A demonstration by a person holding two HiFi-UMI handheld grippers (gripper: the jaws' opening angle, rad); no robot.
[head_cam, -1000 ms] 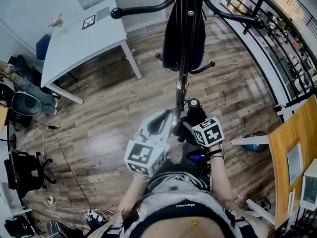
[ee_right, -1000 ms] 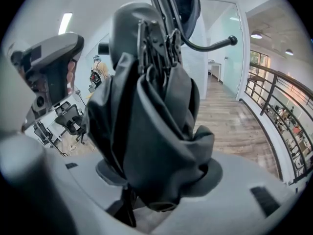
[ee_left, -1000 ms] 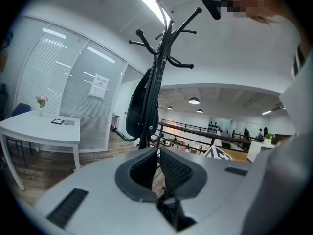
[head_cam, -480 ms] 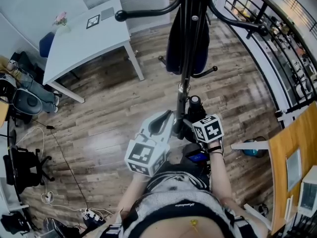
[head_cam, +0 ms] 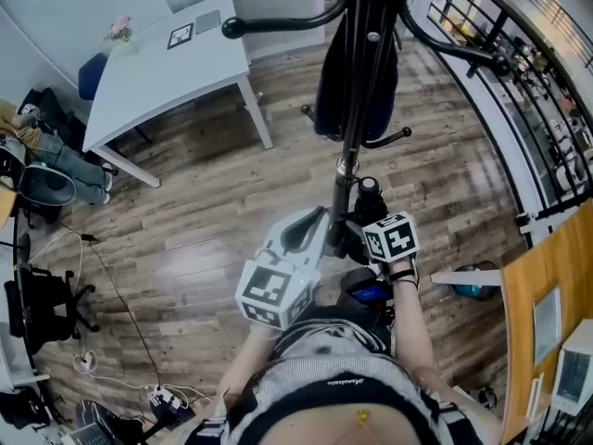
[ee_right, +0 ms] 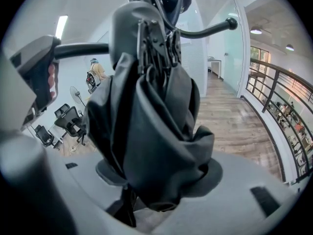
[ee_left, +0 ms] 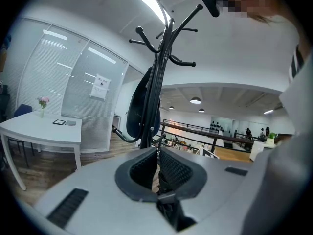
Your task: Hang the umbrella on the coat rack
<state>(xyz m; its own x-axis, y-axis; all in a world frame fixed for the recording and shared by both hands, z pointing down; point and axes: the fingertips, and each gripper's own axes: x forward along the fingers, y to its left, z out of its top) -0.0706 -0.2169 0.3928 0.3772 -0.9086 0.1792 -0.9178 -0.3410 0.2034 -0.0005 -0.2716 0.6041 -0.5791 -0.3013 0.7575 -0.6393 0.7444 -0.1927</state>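
— Where's the umbrella [ee_right: 151, 131]?
— Folded, black, grasped in the right tool [ee_right: 164, 177], low beside the coat rack [head_cam: 345, 179], above the wooden floor [head_cam: 222, 202].
— And the left tool [ee_left: 157, 168]?
— Clenched almost together, pointing toward the coat rack.

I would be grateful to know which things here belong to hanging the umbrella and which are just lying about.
For the job: umbrella, coat rack.
Lying about: white table, flowers, office chair, blue chair.
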